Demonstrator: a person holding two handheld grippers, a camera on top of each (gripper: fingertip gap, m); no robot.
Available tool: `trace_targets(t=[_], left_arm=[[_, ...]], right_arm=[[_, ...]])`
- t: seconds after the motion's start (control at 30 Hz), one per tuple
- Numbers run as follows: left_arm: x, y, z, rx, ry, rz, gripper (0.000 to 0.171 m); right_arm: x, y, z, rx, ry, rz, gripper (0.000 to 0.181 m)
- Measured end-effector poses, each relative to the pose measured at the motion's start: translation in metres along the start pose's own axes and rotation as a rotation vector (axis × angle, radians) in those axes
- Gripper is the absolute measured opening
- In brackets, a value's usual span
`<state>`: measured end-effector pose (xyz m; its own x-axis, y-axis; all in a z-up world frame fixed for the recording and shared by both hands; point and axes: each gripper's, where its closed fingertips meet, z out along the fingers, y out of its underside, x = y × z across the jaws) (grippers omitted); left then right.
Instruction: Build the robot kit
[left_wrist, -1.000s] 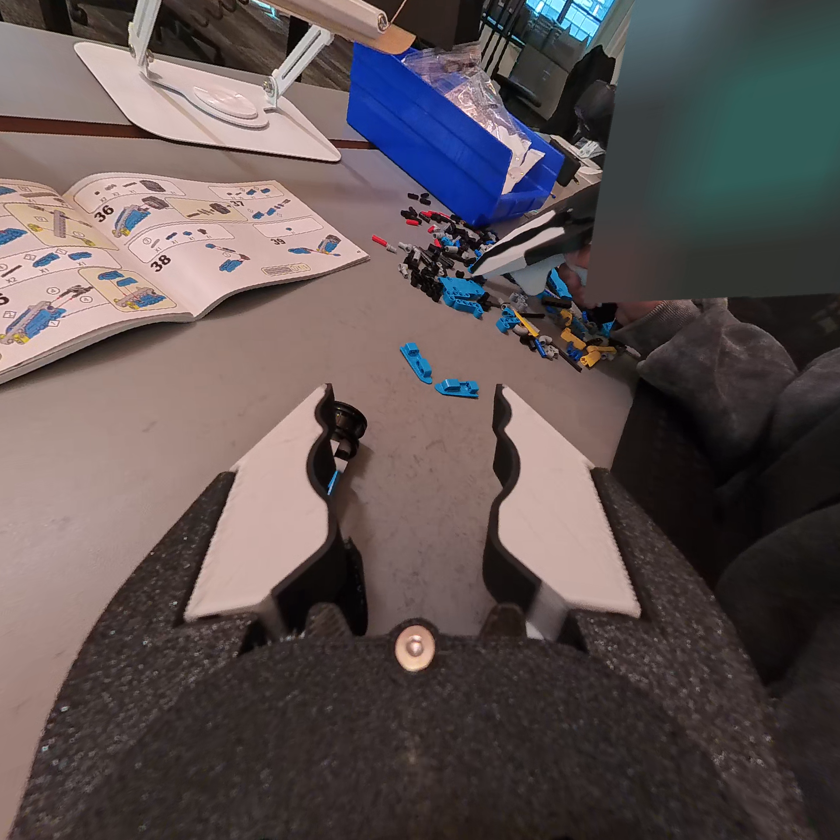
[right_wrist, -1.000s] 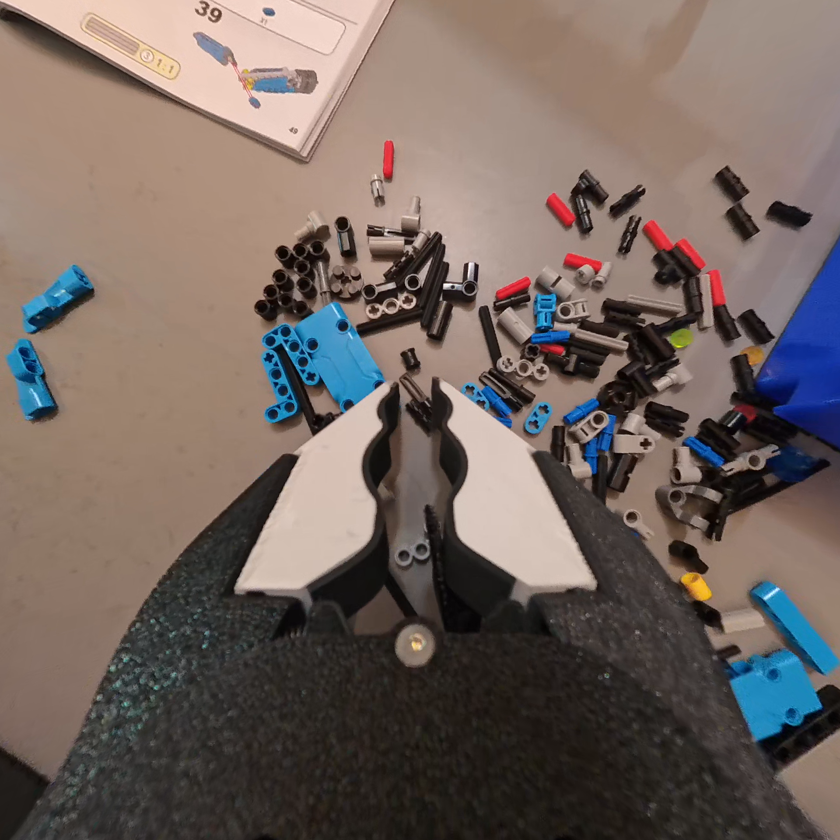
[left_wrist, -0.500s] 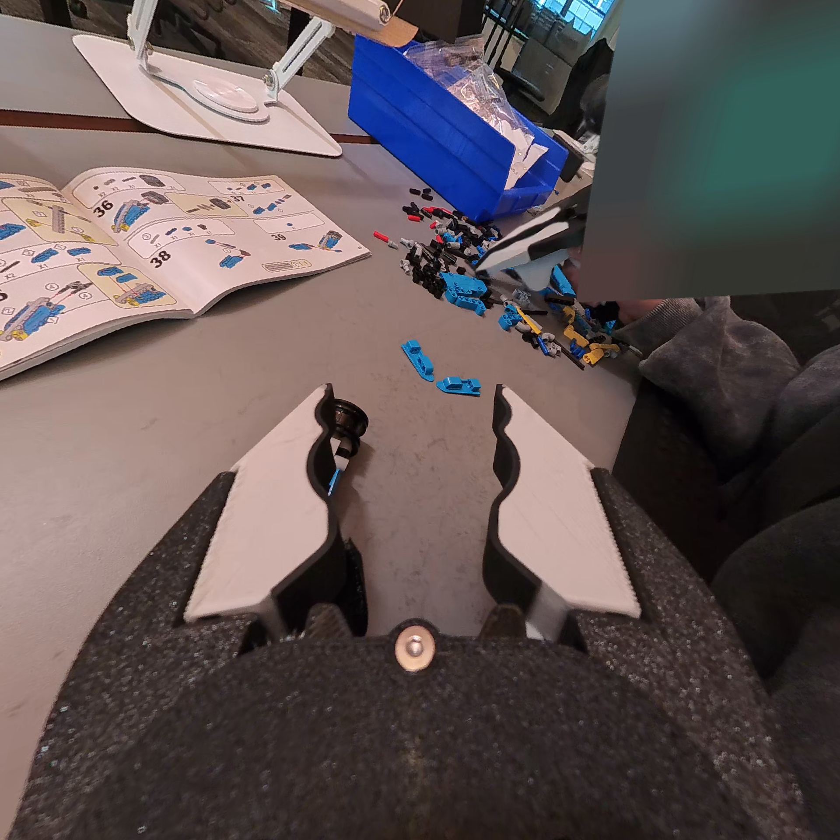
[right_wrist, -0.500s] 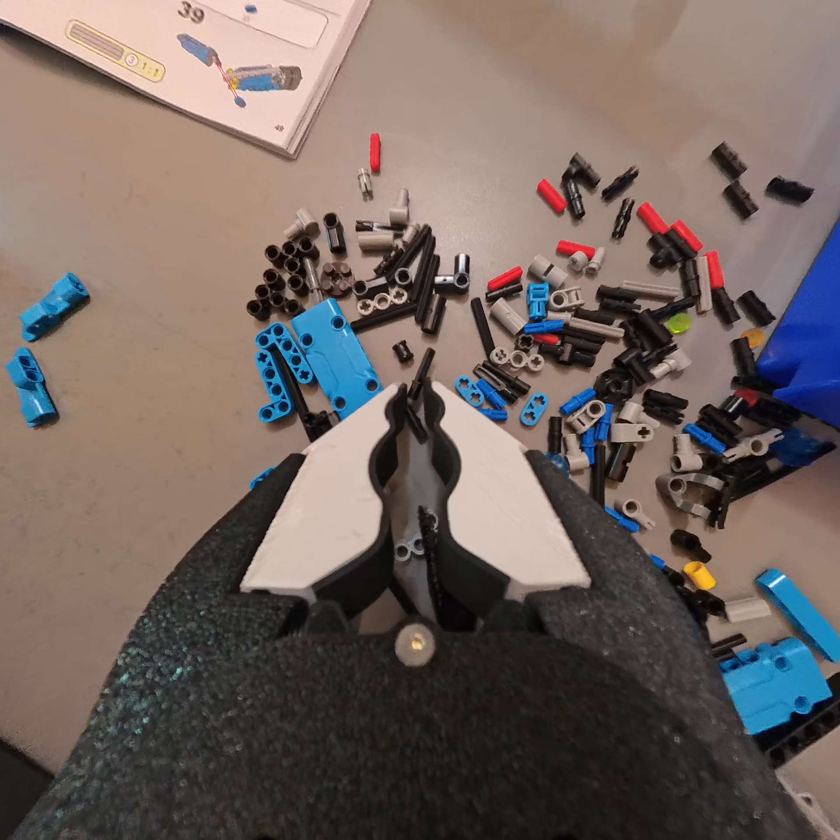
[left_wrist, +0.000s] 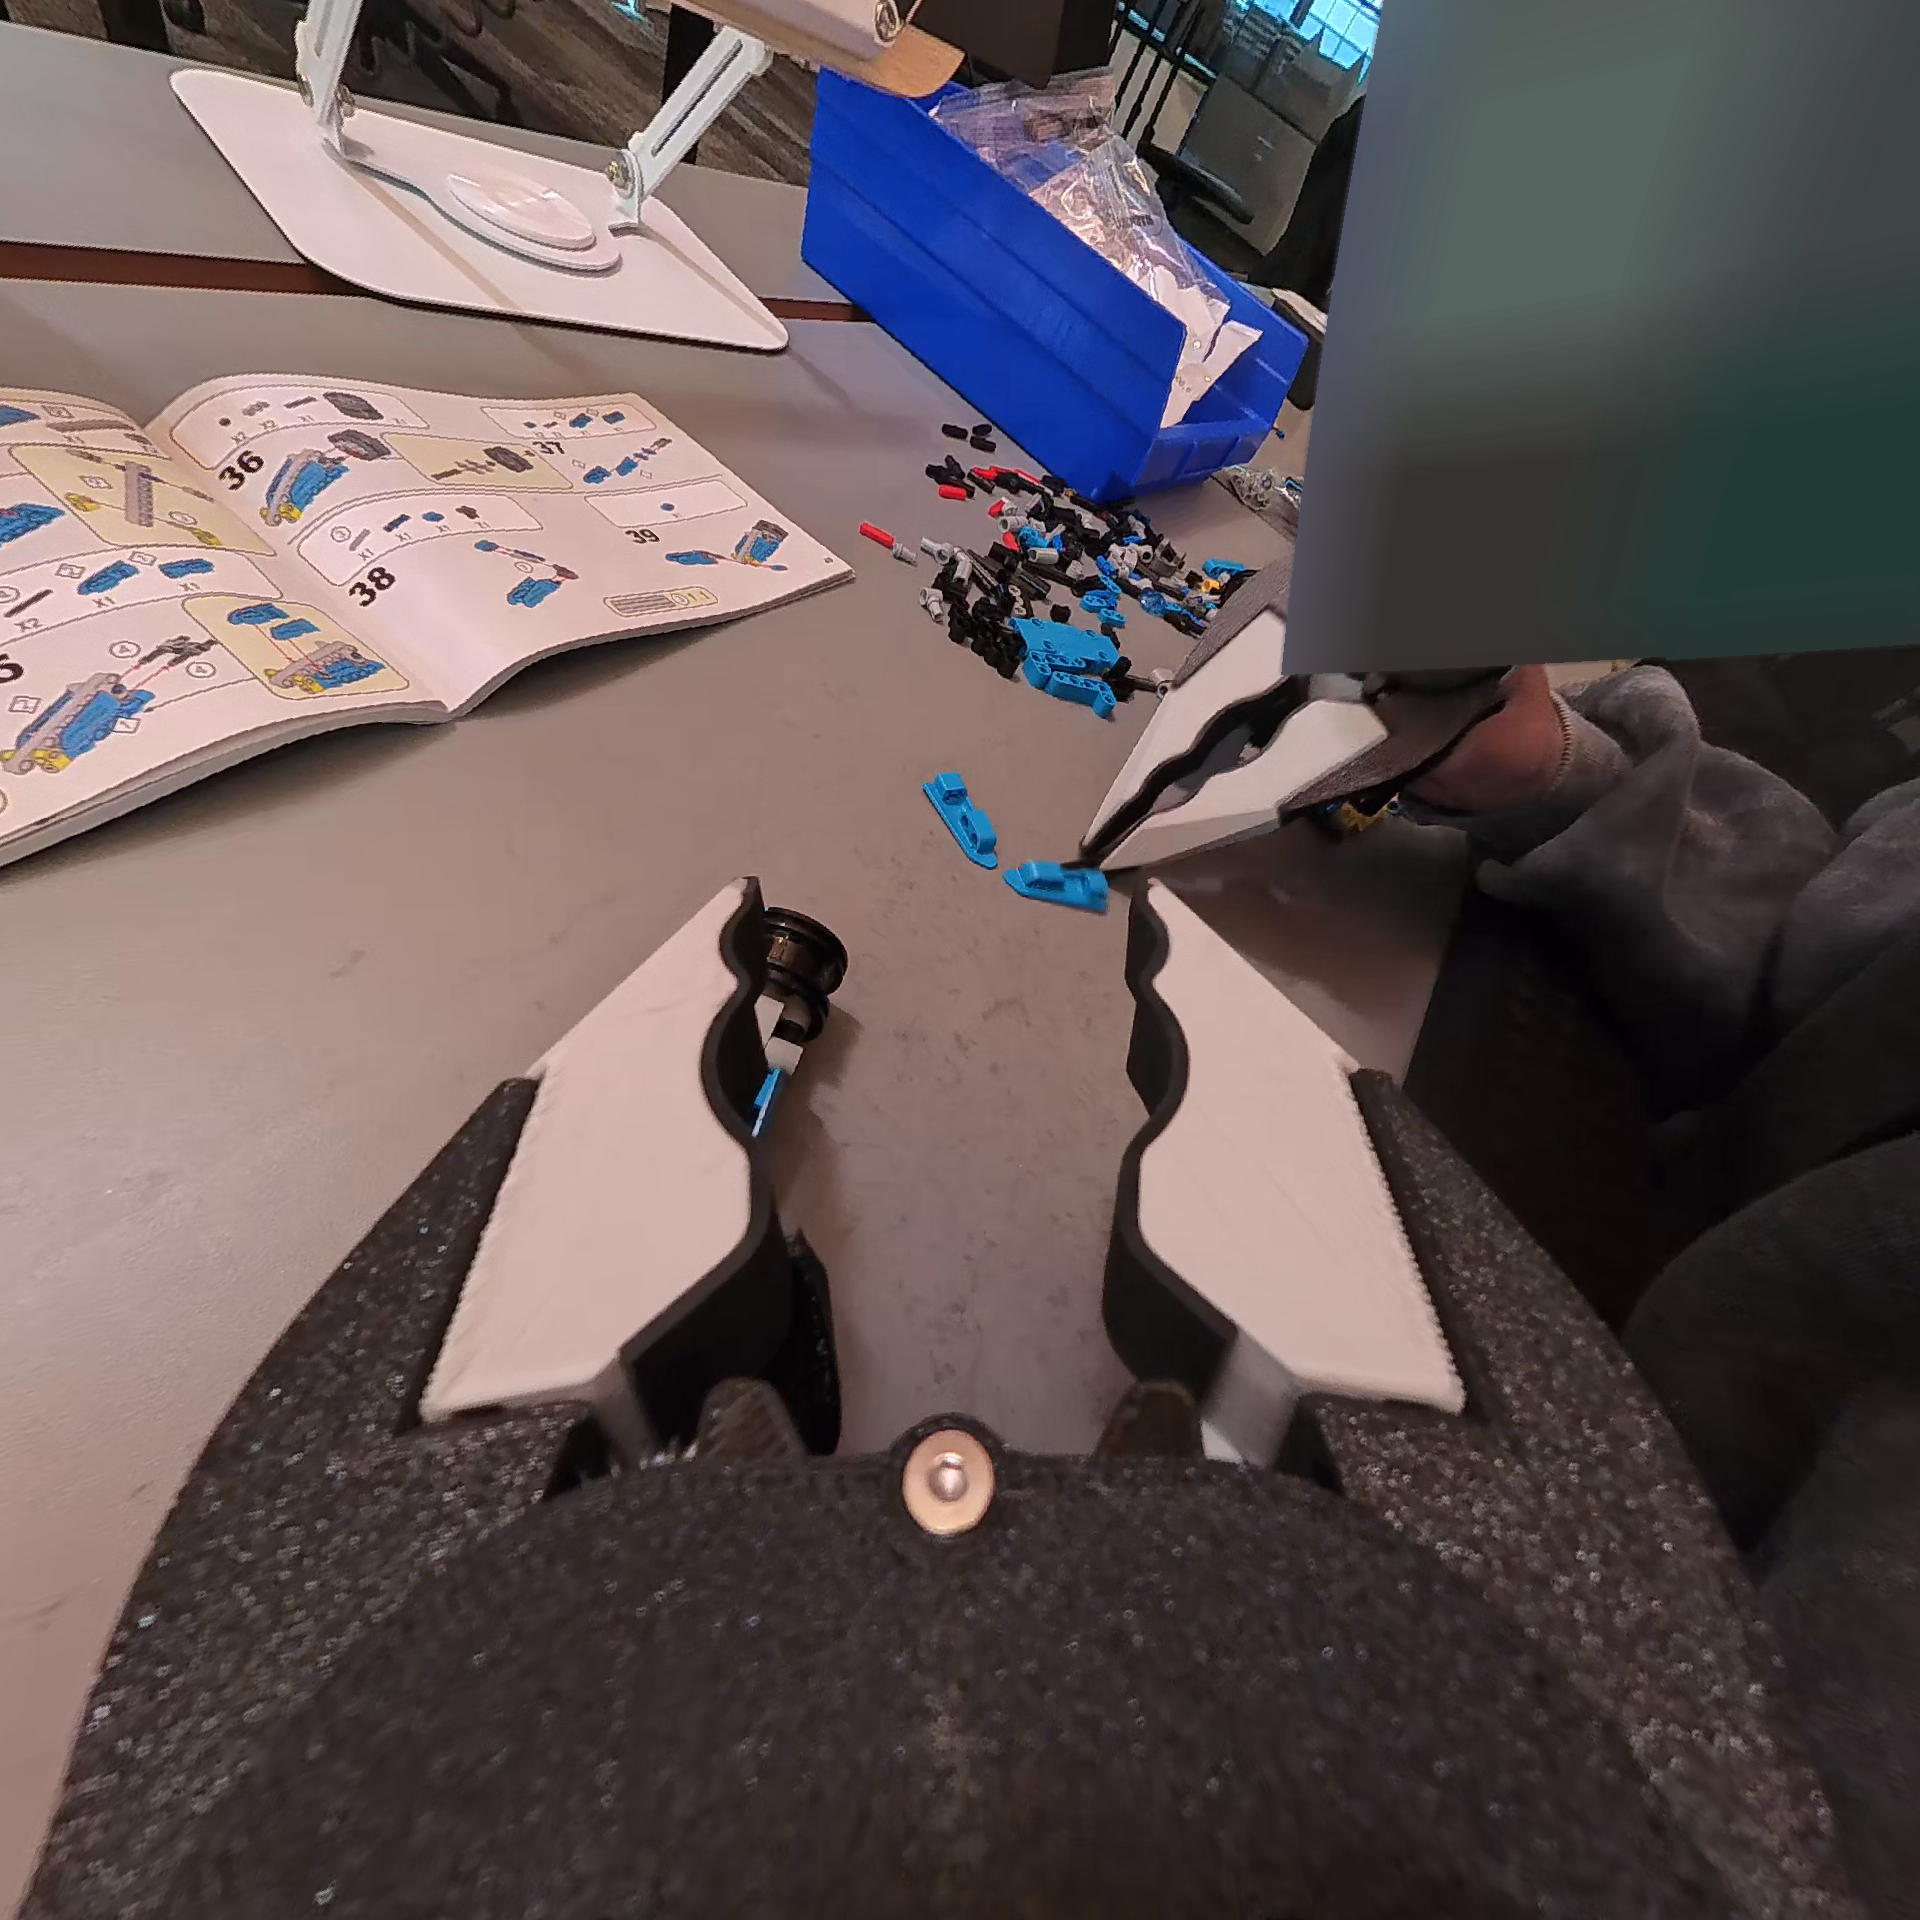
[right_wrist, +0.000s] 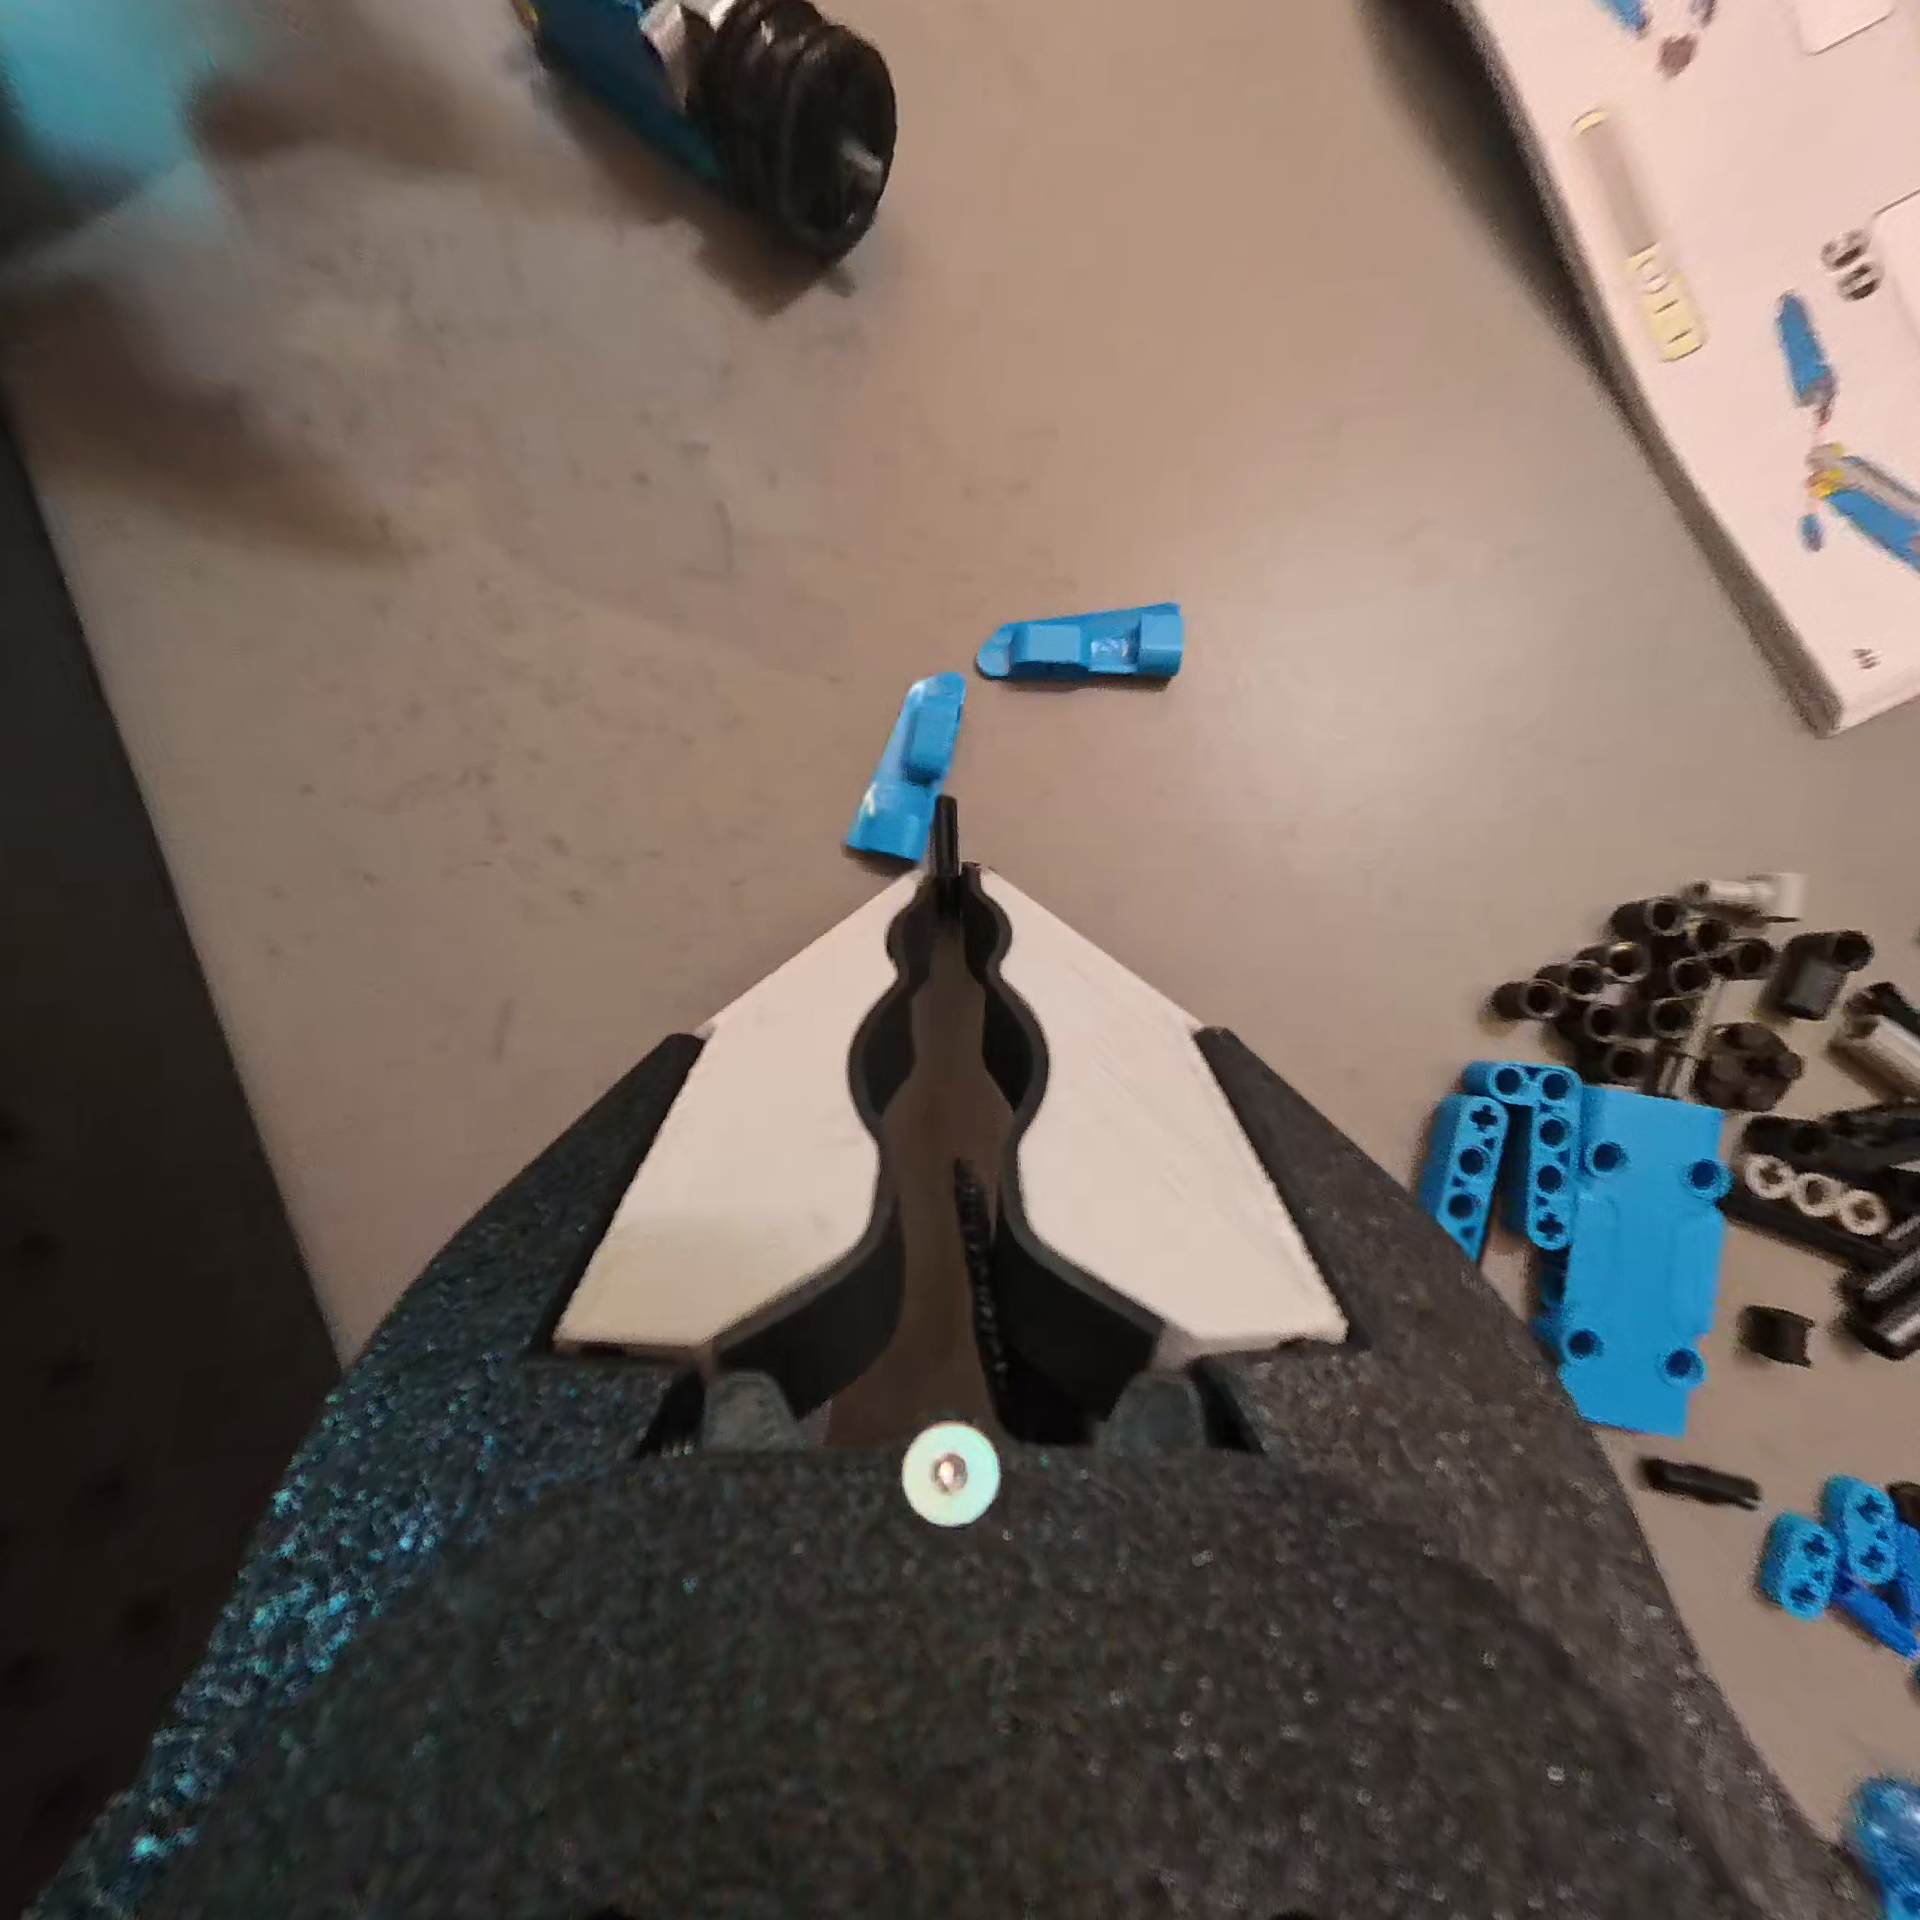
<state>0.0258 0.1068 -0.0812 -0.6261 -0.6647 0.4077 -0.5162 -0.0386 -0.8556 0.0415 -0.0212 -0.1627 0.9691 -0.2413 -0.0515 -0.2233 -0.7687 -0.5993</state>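
Right gripper (right_wrist: 951, 883) clenched on a small black pin (right_wrist: 944, 831), pin sticking out past the tips, its end touching or just above a blue curved piece (right_wrist: 906, 769) lying flat on the grey tabletop (right_wrist: 520, 623); contact cannot be told for sure. A second blue curved piece (right_wrist: 1081, 644) lies just beside the first, not touching it. Left gripper (left_wrist: 940, 914) spread wide and low over the tabletop, near its front edge; a small wheeled build with a black tyre (left_wrist: 800, 961) rests against the inner side of its left finger, right finger clear of it, so nothing is gripped. From the left wrist view the right gripper's tips come in from the right onto the nearer blue piece, close ahead of the left gripper's right finger. Loose pile of black, grey, red and blue parts (left_wrist: 1049, 592) farther back, beside a blue bin (left_wrist: 997, 301) holding clear plastic bags. Open instruction booklet (left_wrist: 312, 582) toward the left side, white stand base (left_wrist: 468, 229) behind it. Grey sleeve (left_wrist: 1662, 810) at the tabletop's right edge.
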Motion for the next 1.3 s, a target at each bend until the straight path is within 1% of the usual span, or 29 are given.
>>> trace_targets(t=[0.1, 0.13, 0.17, 0.2, 0.27, 0.3, 0.33, 0.37, 0.4, 0.43, 0.47, 0.5, 0.57, 0.63, 0.7, 0.73, 0.8, 0.83, 0.97, 1.03, 1.13, 1.2, 1.3], left_arm=[[0.000, 0.000, 0.000, -0.002, 0.001, -0.001, 0.069], [0.000, 0.001, 0.000, -0.004, 0.001, 0.000, 0.069], [0.000, 0.001, 0.000, -0.006, 0.001, 0.000, 0.069], [0.000, 0.001, 0.000, -0.006, 0.001, -0.001, 0.069], [0.000, 0.000, -0.001, -0.001, 0.007, -0.007, 0.069], [0.001, 0.000, -0.001, 0.000, 0.012, -0.011, 0.069], [0.001, 0.000, -0.001, 0.001, 0.015, -0.012, 0.069], [0.001, 0.000, -0.001, -0.001, 0.013, -0.012, 0.069], [0.001, 0.000, -0.001, -0.004, 0.011, -0.010, 0.069], [0.001, 0.001, 0.000, -0.007, 0.009, -0.008, 0.069], [0.000, 0.001, 0.000, -0.008, 0.007, -0.006, 0.069], [0.000, 0.002, 0.000, -0.009, 0.005, -0.005, 0.069], [0.000, 0.002, 0.000, -0.011, 0.005, -0.005, 0.069], [0.000, 0.002, 0.000, -0.012, 0.006, -0.006, 0.069], [0.000, 0.003, 0.001, -0.018, 0.005, -0.004, 0.069], [0.000, 0.003, 0.001, -0.021, 0.004, -0.002, 0.069], [0.000, 0.004, 0.001, -0.025, 0.003, 0.001, 0.069], [0.000, 0.004, 0.001, -0.026, 0.002, 0.001, 0.069], [0.000, 0.004, 0.001, -0.024, 0.002, 0.001, 0.069], [0.000, 0.004, 0.001, -0.026, 0.002, 0.000, 0.069], [0.000, 0.005, 0.001, -0.028, 0.001, 0.001, 0.069], [0.000, 0.005, 0.002, -0.028, 0.001, 0.000, 0.069], [0.000, 0.004, 0.001, -0.026, 0.004, -0.001, 0.069]], right_arm=[[0.001, -0.002, -0.003, 0.020, -0.023, 0.032, 0.006], [0.011, 0.002, -0.009, 0.011, 0.018, 0.029, 0.015], [0.030, 0.009, -0.020, 0.000, 0.107, 0.027, 0.027], [0.054, 0.013, -0.036, 0.011, 0.218, 0.044, 0.035], [0.092, 0.021, -0.075, 0.081, 0.361, 0.127, 0.031], [0.108, 0.027, -0.091, 0.121, 0.398, 0.182, 0.024], [0.126, 0.038, -0.103, 0.130, 0.448, 0.243, 0.017], [0.146, 0.053, -0.112, 0.108, 0.513, 0.325, 0.018], [0.159, 0.067, -0.114, 0.085, 0.532, 0.397, 0.025], [0.161, 0.075, -0.109, 0.071, 0.496, 0.450, 0.036], [0.161, 0.082, -0.104, 0.054, 0.467, 0.488, 0.035], [0.166, 0.090, -0.102, 0.031, 0.489, 0.516, 0.032], [0.171, 0.098, -0.101, -0.001, 0.521, 0.529, 0.032], [0.179, 0.098, -0.105, 0.014, 0.562, 0.563, 0.025], [0.182, 0.096, -0.103, 0.042, 0.561, 0.611, 0.022], [0.181, 0.096, -0.099, 0.034, 0.551, 0.617, 0.022], [0.179, 0.098, -0.092, -0.002, 0.553, 0.585, 0.020], [0.177, 0.096, -0.091, 0.002, 0.554, 0.564, 0.017], [0.172, 0.094, -0.089, -0.034, 0.566, 0.509, 0.017], [0.167, 0.091, -0.085, -0.035, 0.542, 0.487, 0.018], [0.166, 0.091, -0.083, -0.039, 0.530, 0.489, 0.019], [0.168, 0.089, -0.084, -0.018, 0.521, 0.496, 0.019], [0.168, 0.090, -0.080, -0.005, 0.479, 0.532, 0.019]])
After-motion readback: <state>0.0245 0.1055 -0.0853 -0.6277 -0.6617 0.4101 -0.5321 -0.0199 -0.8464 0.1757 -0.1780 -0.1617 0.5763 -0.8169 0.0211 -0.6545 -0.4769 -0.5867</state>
